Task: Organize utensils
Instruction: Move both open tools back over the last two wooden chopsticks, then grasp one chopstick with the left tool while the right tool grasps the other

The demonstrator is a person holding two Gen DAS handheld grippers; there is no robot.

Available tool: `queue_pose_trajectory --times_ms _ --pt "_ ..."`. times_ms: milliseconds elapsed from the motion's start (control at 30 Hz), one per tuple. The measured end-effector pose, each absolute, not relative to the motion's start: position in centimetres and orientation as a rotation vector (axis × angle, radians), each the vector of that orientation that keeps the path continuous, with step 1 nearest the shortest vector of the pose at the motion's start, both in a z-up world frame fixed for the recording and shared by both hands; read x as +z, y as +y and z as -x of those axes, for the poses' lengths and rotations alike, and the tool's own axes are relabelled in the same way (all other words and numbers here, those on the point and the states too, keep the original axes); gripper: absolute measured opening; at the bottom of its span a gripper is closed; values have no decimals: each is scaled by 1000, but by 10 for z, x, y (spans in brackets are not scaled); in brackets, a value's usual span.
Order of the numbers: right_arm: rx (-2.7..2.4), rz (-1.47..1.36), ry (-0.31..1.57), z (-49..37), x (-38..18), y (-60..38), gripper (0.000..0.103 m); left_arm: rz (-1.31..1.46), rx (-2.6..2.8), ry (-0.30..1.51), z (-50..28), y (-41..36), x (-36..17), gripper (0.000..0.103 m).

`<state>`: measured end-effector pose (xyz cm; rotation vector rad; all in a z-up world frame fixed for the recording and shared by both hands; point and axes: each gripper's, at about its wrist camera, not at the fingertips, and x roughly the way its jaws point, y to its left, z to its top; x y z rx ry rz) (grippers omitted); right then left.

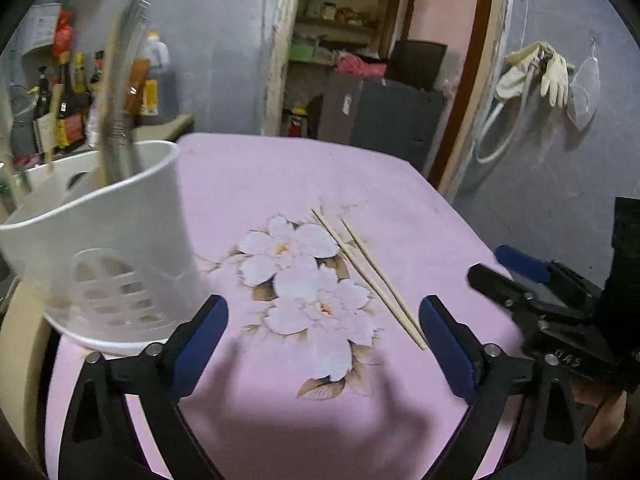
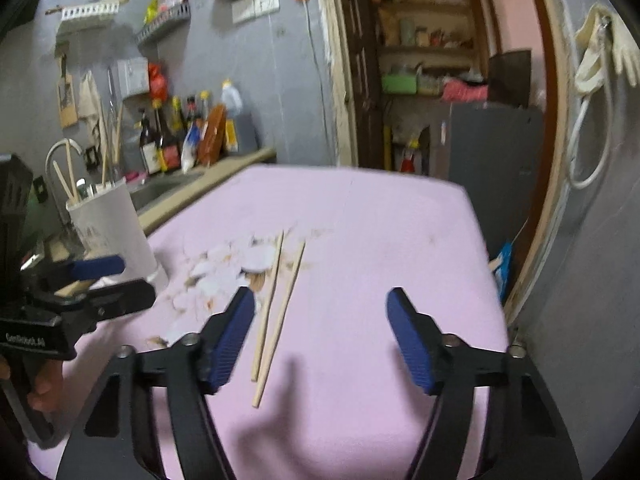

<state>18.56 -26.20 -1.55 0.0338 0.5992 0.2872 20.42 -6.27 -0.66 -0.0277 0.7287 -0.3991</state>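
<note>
Two wooden chopsticks [image 1: 368, 274] lie side by side on the pink flowered tablecloth [image 1: 288, 200]; they also show in the right wrist view [image 2: 276, 312]. A white utensil holder [image 1: 116, 240] stands at the table's left with chopsticks and metal utensils upright in it; it also shows in the right wrist view [image 2: 116, 228]. My left gripper [image 1: 322, 344] is open and empty, above the cloth between the holder and the chopsticks. My right gripper [image 2: 320, 336] is open and empty, just right of the chopsticks' near ends; it also shows in the left wrist view [image 1: 516, 276].
A counter with sauce bottles [image 2: 176, 140] and a sink faucet [image 2: 60, 152] lies behind the holder at left. An open doorway with shelves [image 2: 432, 60] is beyond the table. Gloves and a hose [image 1: 532, 76] hang on the right wall.
</note>
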Motion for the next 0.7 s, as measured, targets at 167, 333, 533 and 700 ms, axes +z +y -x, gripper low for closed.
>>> queue_pose_trajectory --times_ms 167,333,533,700 --pt "311 -34 688 -199 -24 -260 44 41 -435 826 -227 -71 -14 67" --pt "332 10 754 -206 -34 -248 33 65 -465 924 -249 -78 -27 50" --pt "351 65 825 -217 -43 -232 31 102 -476 973 -269 -74 -33 47" --pt "358 102 863 -223 -50 -221 27 117 -476 973 -272 -67 -32 46"
